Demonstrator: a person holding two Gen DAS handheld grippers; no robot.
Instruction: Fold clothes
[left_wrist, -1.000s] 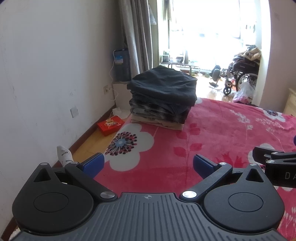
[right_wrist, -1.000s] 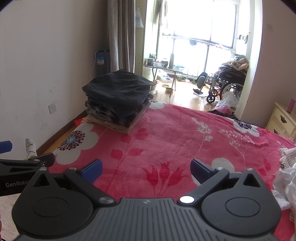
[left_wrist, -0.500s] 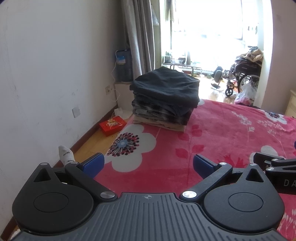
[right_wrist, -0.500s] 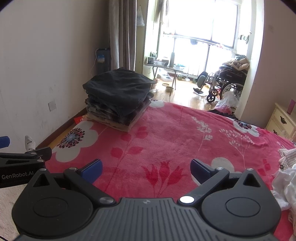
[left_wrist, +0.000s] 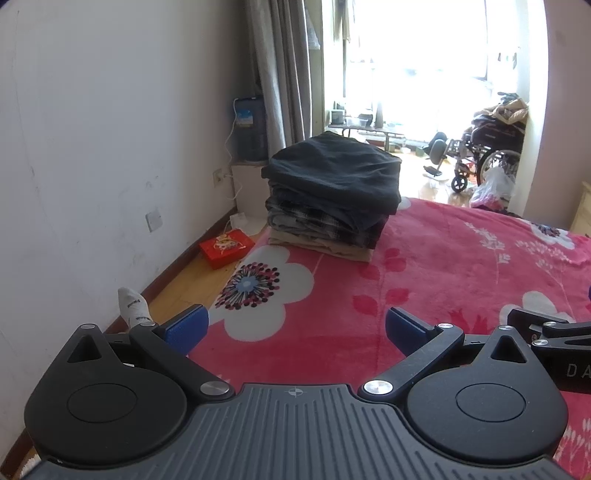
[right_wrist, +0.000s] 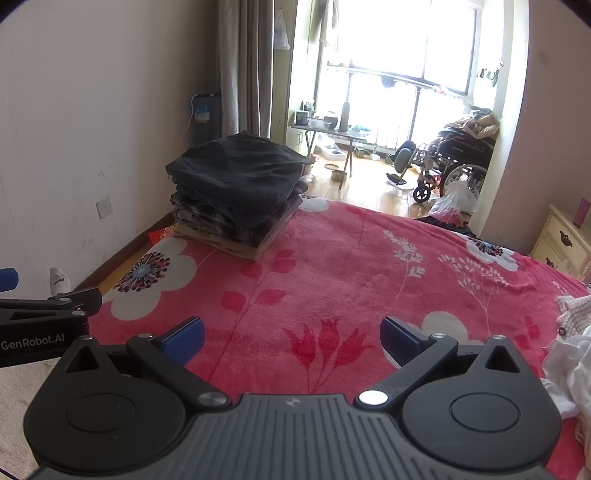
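Folded stack done on bed; loose clothes remain at right; left gripper and right gripper both spread, empty.

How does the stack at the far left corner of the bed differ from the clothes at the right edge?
The folded stack is neat, squared and layered; the loose clothes lie crumpled. The stack is mostly dark with a black piece on top; the loose clothes are white, with a checked piece. The stack sits far from both open grippers; the loose clothes lie right beside the right gripper. Both rest on the red floral blanket.
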